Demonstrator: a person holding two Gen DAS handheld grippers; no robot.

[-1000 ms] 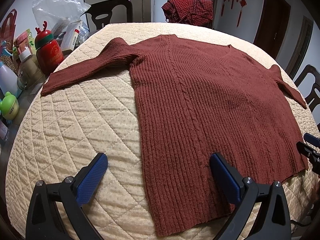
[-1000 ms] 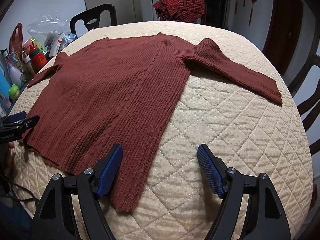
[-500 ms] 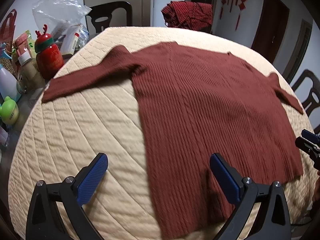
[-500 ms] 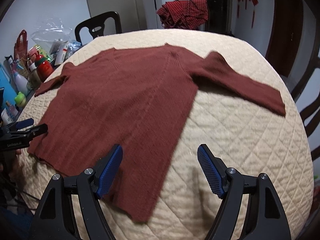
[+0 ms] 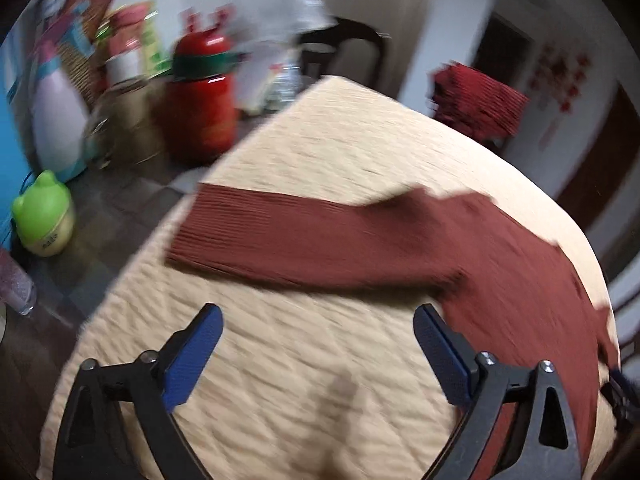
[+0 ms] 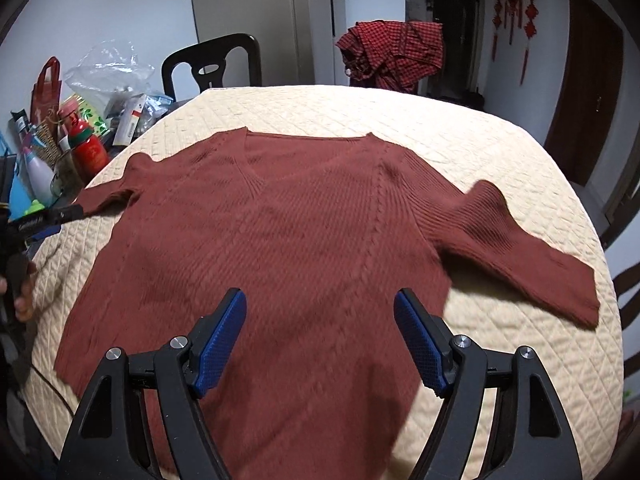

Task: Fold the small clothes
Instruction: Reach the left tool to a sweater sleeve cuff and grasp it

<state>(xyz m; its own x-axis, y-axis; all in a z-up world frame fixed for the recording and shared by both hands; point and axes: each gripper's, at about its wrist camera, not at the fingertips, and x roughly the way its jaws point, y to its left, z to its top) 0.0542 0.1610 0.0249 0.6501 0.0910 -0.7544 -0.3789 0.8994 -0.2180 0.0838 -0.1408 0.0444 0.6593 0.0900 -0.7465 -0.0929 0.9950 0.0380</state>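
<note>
The left gripper [image 5: 316, 344] hangs over bare quilt with its blue pads spread wide and nothing between them; the jaws have just been narrowing slightly. A second ago its camera looked down on the sweater's hem and body. Now it has swung out toward the left edge of the quilted table cover [image 5: 280, 380], and the sweater's left sleeve [image 5: 304, 236] lies straight ahead of the fingers, stretched across the cover with its cuff close to that edge. The view is smeared with motion. Beyond the edge stand a red reindeer bottle [image 5: 202, 100], a white bottle [image 5: 58, 128] and a green frog-shaped jar [image 5: 42, 216].

The right gripper [image 6: 320, 336] is also open and empty. Where it earlier straddled the sweater's right side seam, half over bare quilt, it now hovers above the lower middle of the brown ribbed sweater [image 6: 300, 232]. The garment lies flat, face up, V-neck toward the far edge, both sleeves spread outward, the right sleeve [image 6: 520, 256] reaching toward the right edge. Neither gripper touches it, and no fold shows yet.

I read this as the opening of the first fold: the left gripper is lining up on the sleeve to bring it across the body. A red checked garment [image 6: 394, 54] is draped on a chair past the far edge.
</note>
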